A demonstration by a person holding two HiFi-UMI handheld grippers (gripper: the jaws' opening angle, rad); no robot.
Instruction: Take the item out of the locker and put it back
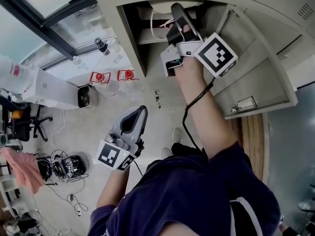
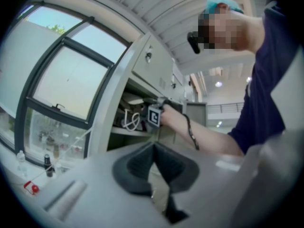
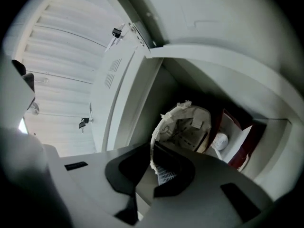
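Removal is barely begun — the white item [image 3: 183, 127] is pinched at its rim by the right gripper [image 3: 151, 167] inside the locker [image 1: 261, 68]; withdrawal and return are left. The left gripper [image 2: 153, 151] is closed, empty.

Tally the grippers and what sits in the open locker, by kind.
Grippers: 2 (left gripper, right gripper)
White cap: 1
Dark red box: 1
Small white round thing: 1
White cable: 1
Total: 6
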